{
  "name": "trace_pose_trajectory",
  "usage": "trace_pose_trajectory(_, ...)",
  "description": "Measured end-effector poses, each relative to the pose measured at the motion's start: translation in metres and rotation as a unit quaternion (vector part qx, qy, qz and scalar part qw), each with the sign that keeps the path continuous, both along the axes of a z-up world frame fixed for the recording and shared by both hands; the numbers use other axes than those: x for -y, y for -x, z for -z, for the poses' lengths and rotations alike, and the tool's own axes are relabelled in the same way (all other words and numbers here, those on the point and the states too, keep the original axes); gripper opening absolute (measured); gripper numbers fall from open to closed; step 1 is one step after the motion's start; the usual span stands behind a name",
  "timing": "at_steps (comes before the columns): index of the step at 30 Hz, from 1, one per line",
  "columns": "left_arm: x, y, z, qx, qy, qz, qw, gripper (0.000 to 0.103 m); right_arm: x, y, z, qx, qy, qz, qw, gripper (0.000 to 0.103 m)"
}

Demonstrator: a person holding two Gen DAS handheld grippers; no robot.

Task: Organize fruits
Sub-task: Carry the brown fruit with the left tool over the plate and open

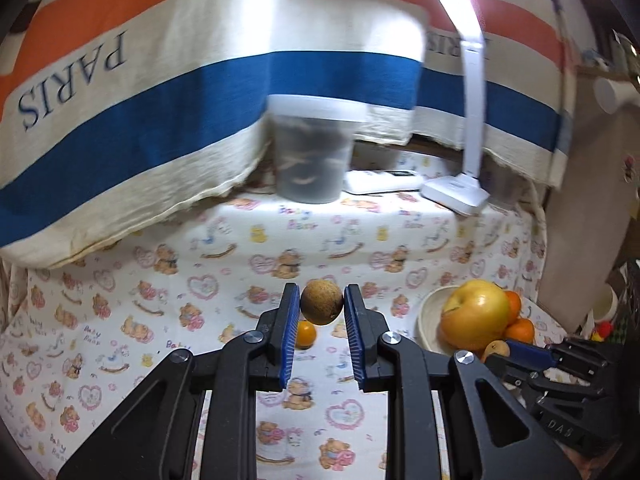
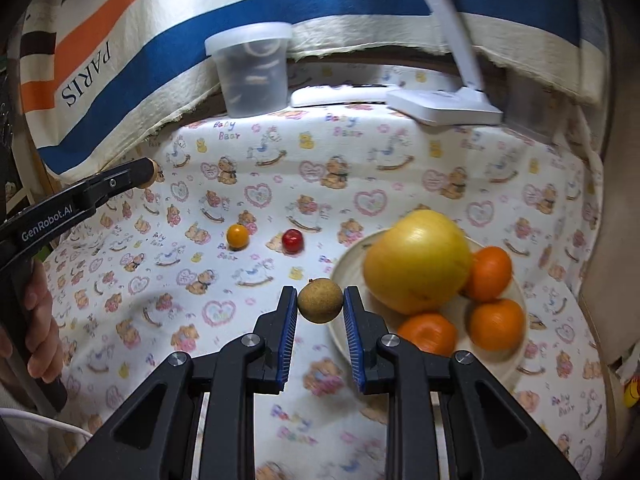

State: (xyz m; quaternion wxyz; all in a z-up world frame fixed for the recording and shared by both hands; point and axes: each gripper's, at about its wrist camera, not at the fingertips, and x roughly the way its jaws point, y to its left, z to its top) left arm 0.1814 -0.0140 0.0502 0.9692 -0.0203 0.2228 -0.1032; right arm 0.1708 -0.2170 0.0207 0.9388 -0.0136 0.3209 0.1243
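My left gripper is shut on a small brown round fruit, held above the cloth. A small orange tomato lies below it. My right gripper is shut on another small brown round fruit, just left of the cream plate. The plate holds a large yellow apple and three oranges. On the cloth lie the orange tomato and a red cherry tomato. In the left wrist view the plate with the apple is at right, beside the right gripper.
A lidded clear tub stands at the back by a striped PARIS cloth. A white desk lamp and a white flat device stand at back right. A bear-print cloth covers the table.
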Motion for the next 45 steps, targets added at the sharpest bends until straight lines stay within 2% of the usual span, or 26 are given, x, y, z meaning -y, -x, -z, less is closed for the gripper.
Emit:
trace_pose_trajectory(7,0.019,0.008,-0.001,-0.012,-0.005,0.022,0.9997,0.022,0.027,0.013,0.002,0.008,-0.027,0.013,1.000,0.025)
trace_pose_trajectory(12,0.027,0.011,-0.001,-0.012,-0.007,0.027,0.9995,0.022,0.041,0.012,0.012,-0.001,-0.028,0.028,0.999,0.025)
trace_pose_trajectory(16,0.039,0.007,0.010,-0.023,-0.023,0.033,0.9989,0.022,0.060,0.007,0.021,-0.022,-0.053,0.055,0.997,0.025)
trace_pose_trajectory(22,0.049,0.007,0.019,-0.032,-0.039,0.044,0.9978,0.022,0.085,-0.002,0.029,-0.067,-0.053,0.089,0.992,0.025)
trace_pose_trajectory(26,0.053,0.006,0.023,-0.035,-0.043,0.047,0.9973,0.022,0.096,-0.007,0.039,-0.093,-0.067,0.092,0.989,0.025)
trace_pose_trajectory(36,0.065,0.010,0.029,-0.041,-0.055,0.066,0.9955,0.022,0.105,-0.006,0.039,-0.092,-0.081,0.104,0.987,0.028)
trace_pose_trajectory(39,0.078,0.014,0.030,-0.041,-0.063,0.087,0.9933,0.022,0.108,-0.002,0.034,-0.077,-0.092,0.104,0.987,0.028)
trace_pose_trajectory(43,0.115,0.014,0.043,-0.060,-0.102,0.129,0.9845,0.022,0.106,0.000,0.031,-0.066,-0.083,0.105,0.989,0.028)
trace_pose_trajectory(45,0.131,0.011,0.050,-0.078,-0.107,0.149,0.9798,0.022,0.104,0.000,0.031,-0.068,-0.084,0.100,0.989,0.028)
